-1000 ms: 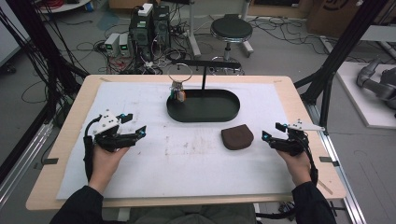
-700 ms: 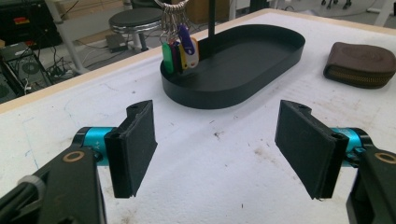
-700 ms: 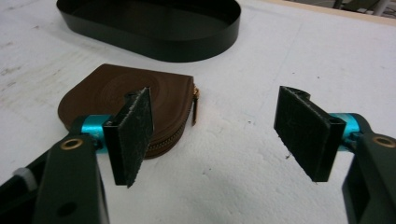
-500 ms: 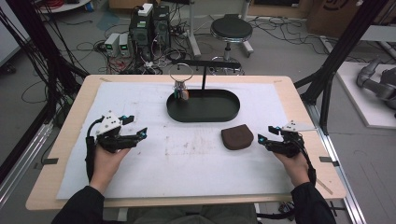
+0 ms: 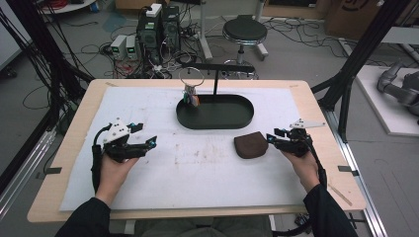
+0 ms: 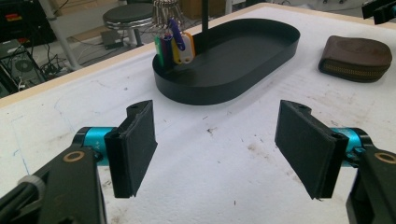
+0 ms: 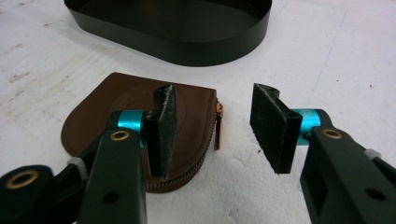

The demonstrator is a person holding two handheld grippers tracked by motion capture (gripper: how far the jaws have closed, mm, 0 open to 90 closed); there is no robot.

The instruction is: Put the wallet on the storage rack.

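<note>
Nearest, left tongs: the left tongs (image 5: pixel 148 142) hover over bare white cover, jaws spread wide, nothing between them.
Right tongs: the right tongs (image 7: pixel 212 128) are partly spread and empty; one jaw is above the brown pouch (image 7: pixel 135 126), the other above the cover beside its zipper edge. Whether a pad touches the leather cannot be told.
Pouch position: it lies flat on the table (image 5: pixel 316 106), near the right side, just in front of the black oval tray (image 5: pixel 217 121) but apart from it.
Farther back: coloured key tags (image 6: pixel 175 46) hang from a ring on a stand at the tray's left end.
Step in hand: likely lining up for a grasp of the pouch.
Next move: would call for lowering, straddling the zipper edge, then closing.
</note>
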